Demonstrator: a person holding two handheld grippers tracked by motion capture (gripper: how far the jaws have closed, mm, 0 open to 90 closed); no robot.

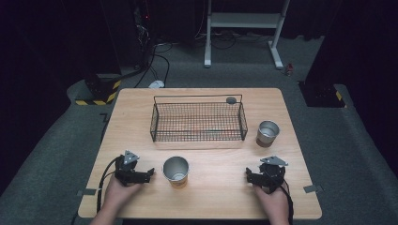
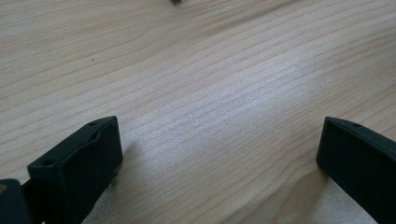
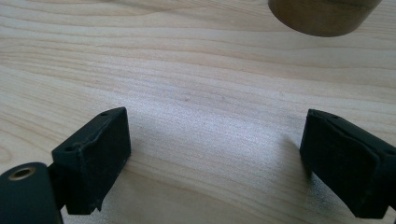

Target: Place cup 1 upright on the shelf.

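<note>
High view, contents of a pale wooden table (image 1: 141, 101). Near edge, left: left gripper (image 1: 149, 174), black, two-jaw, grey three-cornered plate on top, held in the person's left hand (image 1: 118, 190), cable trailing off behind. Near edge, right: right gripper (image 1: 248, 175), same make, held in the person's right hand (image 1: 272, 199). Both rest low on the tabletop.

Between them, just beside the left gripper: a round metal cup with a brown lower band (image 1: 176, 171), upright, mouth open, untouched. A second metal cup with a brown band (image 1: 267, 133) stands upright farther back on the right, just off the right end of the basket and well apart from the right gripper.

Middle of the table: a black wire-mesh basket (image 1: 162, 123), rectangular, thin rail raised along its far side. A small dark round disc (image 1: 231, 100) sits at its far right corner. Nothing lies between either gripper and the near cup.

Left gripper view: jaws spread wide over bare wood grain, nothing between them. Right gripper view: jaws likewise wide apart and holding nothing; the brown base of a cup (image 3: 322, 16) shows at the top edge, ahead of the jaws.

Surroundings: grey carpeted floor, dark room, a white metal stand (image 1: 244, 21) behind the table, black-and-yellow striped block (image 1: 101, 93) at the left, cables on the floor.
</note>
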